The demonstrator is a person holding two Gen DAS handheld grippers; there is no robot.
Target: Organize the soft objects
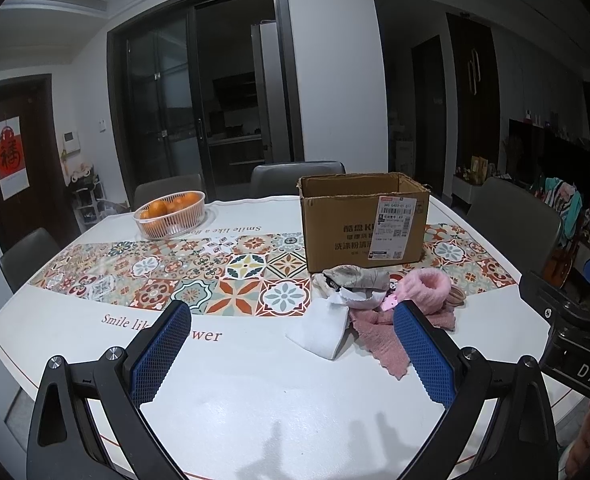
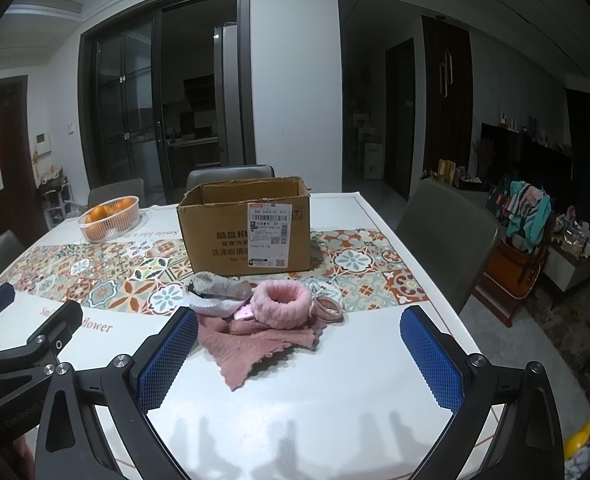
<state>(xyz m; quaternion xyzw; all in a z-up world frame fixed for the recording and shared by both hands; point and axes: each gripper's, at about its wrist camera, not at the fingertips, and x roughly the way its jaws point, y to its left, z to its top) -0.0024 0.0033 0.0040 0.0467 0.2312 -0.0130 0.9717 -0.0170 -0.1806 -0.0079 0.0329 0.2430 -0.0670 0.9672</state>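
Note:
A pile of soft things lies on the table in front of an open cardboard box point(image 1: 365, 222) point(image 2: 247, 226): a fluffy pink headband point(image 1: 425, 288) point(image 2: 283, 302), a dusty pink cloth point(image 1: 379, 340) point(image 2: 251, 344), a white cloth point(image 1: 323, 330), a grey fabric piece point(image 1: 355, 278) point(image 2: 221, 286) and brown hair ties point(image 2: 329, 308). My left gripper point(image 1: 291, 354) is open and empty, above the table just short of the pile. My right gripper point(image 2: 299, 360) is open and empty, in front of the pink cloth.
A white basket of oranges point(image 1: 171, 214) point(image 2: 109, 218) stands at the table's far left. The table point(image 1: 255, 400) has a patterned tile runner. Grey chairs point(image 1: 515, 216) point(image 2: 447, 232) stand around it. Each gripper shows at the edge of the other's view.

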